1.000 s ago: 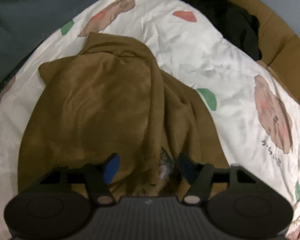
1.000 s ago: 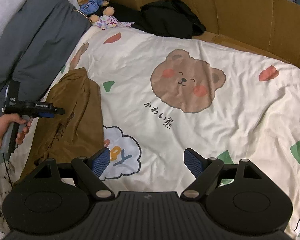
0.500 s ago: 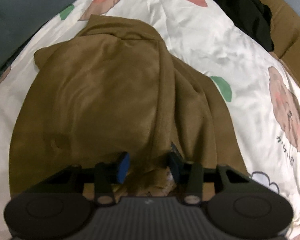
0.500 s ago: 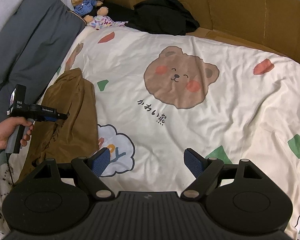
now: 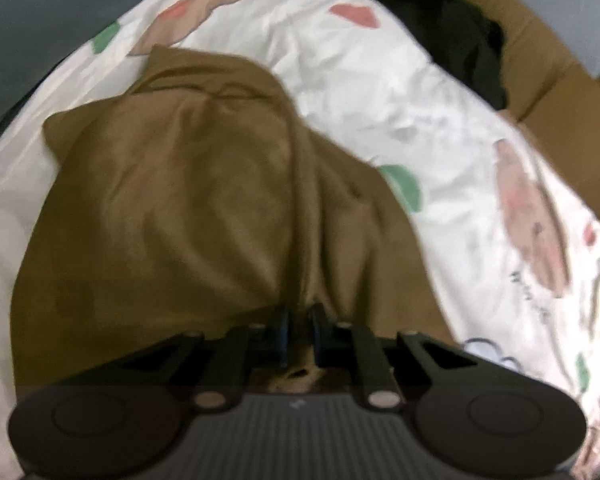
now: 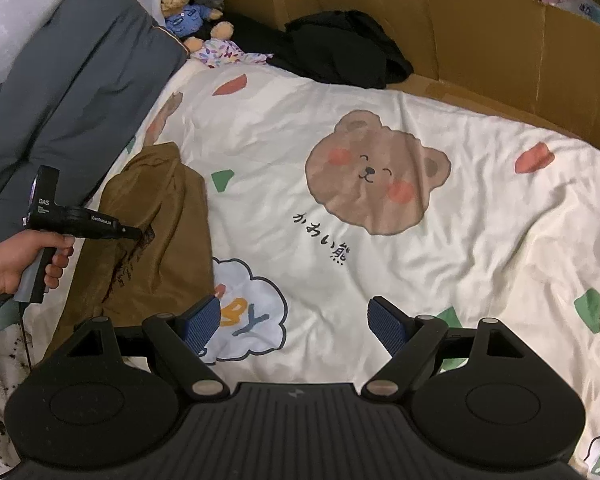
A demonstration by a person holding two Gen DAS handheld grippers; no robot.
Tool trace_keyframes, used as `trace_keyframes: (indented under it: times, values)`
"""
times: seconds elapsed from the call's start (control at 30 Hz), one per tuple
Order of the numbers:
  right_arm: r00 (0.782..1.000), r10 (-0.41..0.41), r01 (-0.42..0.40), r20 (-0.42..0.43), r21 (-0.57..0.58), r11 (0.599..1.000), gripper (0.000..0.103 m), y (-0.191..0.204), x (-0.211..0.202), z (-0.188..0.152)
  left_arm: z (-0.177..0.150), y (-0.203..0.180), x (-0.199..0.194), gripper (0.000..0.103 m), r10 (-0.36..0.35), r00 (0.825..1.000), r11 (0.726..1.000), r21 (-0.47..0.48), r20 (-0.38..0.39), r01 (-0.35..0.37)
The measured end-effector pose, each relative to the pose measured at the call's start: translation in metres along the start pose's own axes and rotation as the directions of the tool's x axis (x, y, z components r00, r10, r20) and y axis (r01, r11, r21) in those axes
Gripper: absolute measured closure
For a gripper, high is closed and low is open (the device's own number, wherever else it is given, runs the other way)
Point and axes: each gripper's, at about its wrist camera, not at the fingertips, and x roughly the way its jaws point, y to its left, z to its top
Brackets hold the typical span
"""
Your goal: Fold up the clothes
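Observation:
A brown garment (image 5: 188,208) lies bunched on the bear-print sheet (image 5: 380,92), at the sheet's left side in the right wrist view (image 6: 160,216). My left gripper (image 5: 299,330) is shut on a fold of the near edge of this brown garment; the cloth rises in a ridge from the jaws. In the right wrist view the same left gripper (image 6: 138,234) is held by a hand (image 6: 8,264) over the garment. My right gripper (image 6: 296,322) is open above the sheet, with nothing between its fingers, to the right of the garment.
A black garment (image 6: 340,48) lies at the far edge of the sheet against cardboard boxes (image 6: 500,36). A grey pillow (image 6: 68,80) lines the left side. A teddy bear (image 6: 188,12) sits at the back left. The sheet's bear print (image 6: 376,172) area holds no clothes.
My left gripper went from wide open to shut on the brown garment's near edge. The right gripper's view shifted slightly forward; its fingers stayed open.

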Motion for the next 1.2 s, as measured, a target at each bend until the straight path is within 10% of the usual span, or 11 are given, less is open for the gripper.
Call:
trace_keyframes:
  times: [0.67, 0.97, 1.2]
  values:
    - [0.998, -0.052, 0.051, 0.04, 0.008, 0.999, 0.018, -0.022, -0.033, -0.002, -0.004, -0.131, 0.006, 0.093, -0.323, 0.945, 0.929, 0.176, -0.047, 0.326]
    - [0.995, -0.085, 0.085, 0.045, -0.004, 0.996, 0.018, -0.04, -0.041, -0.011, -0.039, -0.204, -0.013, 0.093, -0.475, 0.869, 0.838, 0.228, -0.14, 0.495]
    - [0.996, -0.076, 0.08, 0.04, -0.101, 0.992, 0.018, -0.028, -0.023, -0.004, -0.065, -0.228, -0.048, 0.093, -0.603, 0.777, 0.731, 0.263, -0.182, 0.629]
